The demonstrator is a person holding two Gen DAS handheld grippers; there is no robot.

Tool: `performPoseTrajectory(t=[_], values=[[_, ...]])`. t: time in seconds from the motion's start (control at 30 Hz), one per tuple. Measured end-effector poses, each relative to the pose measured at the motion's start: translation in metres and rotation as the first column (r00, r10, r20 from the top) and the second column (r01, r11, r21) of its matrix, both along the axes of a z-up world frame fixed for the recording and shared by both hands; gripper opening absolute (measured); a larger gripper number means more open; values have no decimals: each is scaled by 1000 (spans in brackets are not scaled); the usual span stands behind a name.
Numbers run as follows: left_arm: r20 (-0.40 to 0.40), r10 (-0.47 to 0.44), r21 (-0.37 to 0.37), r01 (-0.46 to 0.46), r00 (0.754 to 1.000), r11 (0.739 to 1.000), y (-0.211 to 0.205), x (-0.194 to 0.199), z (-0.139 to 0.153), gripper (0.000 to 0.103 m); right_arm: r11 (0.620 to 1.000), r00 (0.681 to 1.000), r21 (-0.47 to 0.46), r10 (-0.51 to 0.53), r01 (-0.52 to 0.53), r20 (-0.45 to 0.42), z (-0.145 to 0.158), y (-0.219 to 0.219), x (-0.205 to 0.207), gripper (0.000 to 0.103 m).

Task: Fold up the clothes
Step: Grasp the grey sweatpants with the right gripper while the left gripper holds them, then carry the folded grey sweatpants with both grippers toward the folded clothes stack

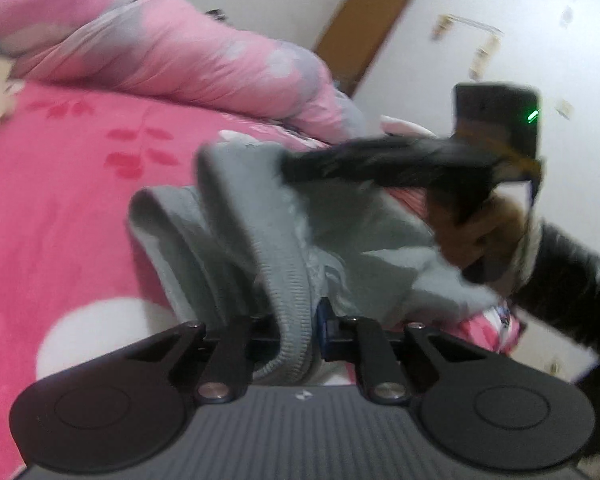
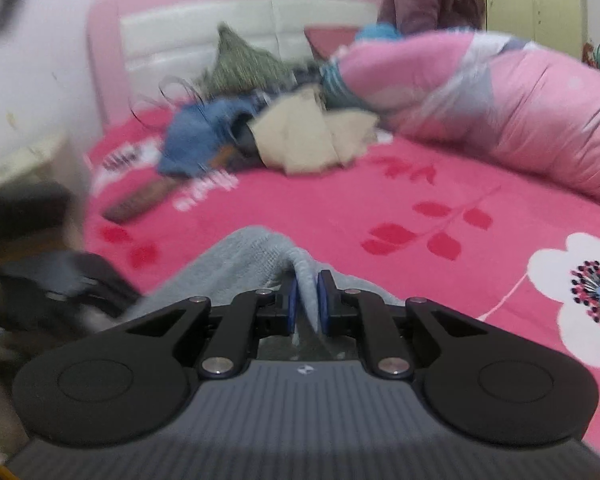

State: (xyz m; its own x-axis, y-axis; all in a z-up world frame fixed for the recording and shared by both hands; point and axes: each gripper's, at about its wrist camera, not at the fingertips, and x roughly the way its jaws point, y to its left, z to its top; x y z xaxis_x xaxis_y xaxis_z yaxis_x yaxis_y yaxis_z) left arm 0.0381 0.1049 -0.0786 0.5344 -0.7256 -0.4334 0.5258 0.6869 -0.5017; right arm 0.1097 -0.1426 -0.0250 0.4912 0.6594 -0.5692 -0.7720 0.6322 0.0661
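Grey garment (image 1: 292, 236) clamped in left hand-held gripper (image 1: 300, 328), right hand-held gripper (image 2: 305, 304) too

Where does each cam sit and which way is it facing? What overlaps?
Left wrist: on the left gripper, facing across the bed toward a door; the right gripper and its hand show.
Right wrist: on the right gripper, facing the headboard; clothes pile ahead.
Shared: grey garment, pink duvet, bed.
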Motion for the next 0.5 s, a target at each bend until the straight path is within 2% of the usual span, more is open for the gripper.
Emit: performPoseTrajectory(t=[0.13,0.27,0.37,0.5], values=[[-83,55,-66,-61,995,996,6,17,-2,15,997,997,-60,-43,39,-66,-30,16,28,6],[-102,75,-87,-83,992,993,7,29,2,14,996,995,-25,-83,81,-49,-18,11,29,5],[-180,104,-119,-126,978,985,12,41,-8,15,994,993,-23,-106,105,-43,-20,11,36,5],[-223,133,-139,-167,966,976,20,44,-16,24,989,986,-30,-148,146,-73,-48,16,50,5]])
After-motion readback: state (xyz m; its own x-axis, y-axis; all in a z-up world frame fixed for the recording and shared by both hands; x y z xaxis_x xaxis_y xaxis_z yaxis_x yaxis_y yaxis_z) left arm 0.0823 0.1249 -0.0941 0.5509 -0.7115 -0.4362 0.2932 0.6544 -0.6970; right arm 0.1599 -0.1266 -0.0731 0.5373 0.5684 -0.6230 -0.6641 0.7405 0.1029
